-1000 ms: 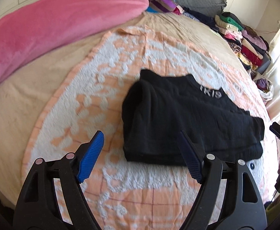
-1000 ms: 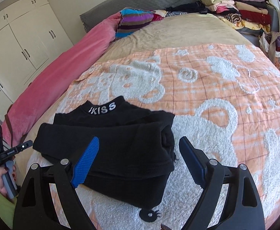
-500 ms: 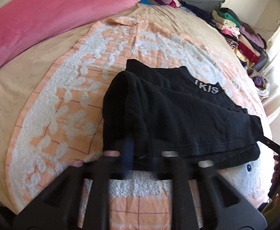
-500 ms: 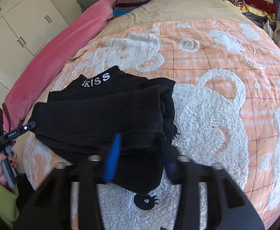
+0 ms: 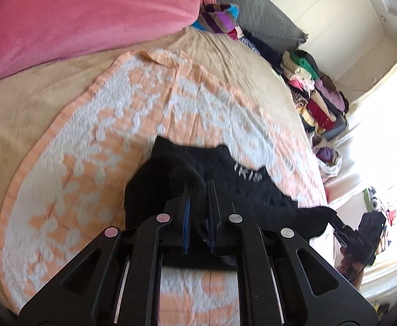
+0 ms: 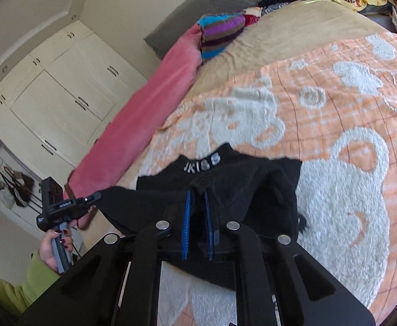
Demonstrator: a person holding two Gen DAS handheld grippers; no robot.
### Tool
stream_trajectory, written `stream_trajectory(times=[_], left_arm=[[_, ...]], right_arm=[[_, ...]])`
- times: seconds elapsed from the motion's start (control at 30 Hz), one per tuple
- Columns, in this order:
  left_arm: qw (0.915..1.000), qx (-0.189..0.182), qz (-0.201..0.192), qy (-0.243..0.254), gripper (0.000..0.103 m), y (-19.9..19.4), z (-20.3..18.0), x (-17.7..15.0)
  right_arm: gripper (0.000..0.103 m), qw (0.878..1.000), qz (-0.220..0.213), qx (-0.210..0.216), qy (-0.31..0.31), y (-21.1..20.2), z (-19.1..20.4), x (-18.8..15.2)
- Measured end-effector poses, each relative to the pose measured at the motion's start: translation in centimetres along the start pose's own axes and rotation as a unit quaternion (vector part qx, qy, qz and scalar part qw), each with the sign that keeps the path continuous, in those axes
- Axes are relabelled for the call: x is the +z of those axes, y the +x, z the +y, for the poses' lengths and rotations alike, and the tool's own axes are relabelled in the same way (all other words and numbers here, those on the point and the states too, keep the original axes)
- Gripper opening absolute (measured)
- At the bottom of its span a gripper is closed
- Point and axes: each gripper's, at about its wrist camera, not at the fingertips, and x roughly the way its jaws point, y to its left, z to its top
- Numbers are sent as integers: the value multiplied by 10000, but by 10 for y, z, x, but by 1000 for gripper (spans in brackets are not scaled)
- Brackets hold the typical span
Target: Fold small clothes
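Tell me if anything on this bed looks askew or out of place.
Only the orange blanket: its far corner is crumpled back on itself. The black top is just bunched where both grippers pinch it.

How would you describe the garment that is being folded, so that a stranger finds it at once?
Look at the orange-and-white blanket spread over the bed. Near its front edge lies the black top, pinched by the left gripper and the right gripper. It is the only black piece there, with white letters on its collar.
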Motion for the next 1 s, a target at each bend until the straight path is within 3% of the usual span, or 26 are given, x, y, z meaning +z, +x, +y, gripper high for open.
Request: stream_trajectory(times=[0.1, 0.2, 0.33, 0.4, 0.43, 0.47, 0.53, 0.7, 0.73, 0.77, 0.8, 0.87, 1.0], left_arm=[[9998, -38, 15, -209, 4, 15, 7, 17], [9990, -32, 53, -451, 4, 34, 14, 30], [9978, 37, 9, -659, 4, 53, 22, 46], [9969, 82, -31, -786, 5, 61, 28, 54], [9965, 133, -64, -823, 6, 63, 31, 57], [9963, 217, -62, -825, 10, 67, 34, 59], [9964, 333, -9, -777, 26, 72, 38, 60], [9981, 522, -93, -307, 29, 60, 30, 46], [9982, 545, -108, -235, 30, 56, 28, 42], [9982, 575, -114, -130, 30, 51, 25, 36], [9981, 602, -134, -56, 30, 48, 24, 32], [9977, 636, -209, 67, 31, 38, 22, 22], [9980, 560, -290, 1, 34, 24, 32, 9]], right_arm=[[3, 9993, -352, -103, 37, 0, -7, 15], [3, 9975, -572, -335, 228, -2, -24, 19], [8, 9954, -271, -871, 286, 1, -41, 17], [29, 9968, -4, -764, 216, 3, -42, 17], [54, 9962, 258, -826, 96, 7, -39, 15], [60, 9944, 427, -971, -27, 9, -35, 13], [60, 9916, 678, -1071, -270, 11, -27, 6], [60, 9826, 1353, -1166, -513, 33, -18, -18], [55, 9798, 1489, -1205, -575, 40, -18, -22], [31, 9780, 1590, -1198, -617, 45, -17, -26], [21, 9773, 1712, -1072, -636, 50, -17, -31], [14, 9813, 1643, -842, -548, 49, -15, -31], [13, 9948, 1002, 96, -146, 31, -4, -12]])
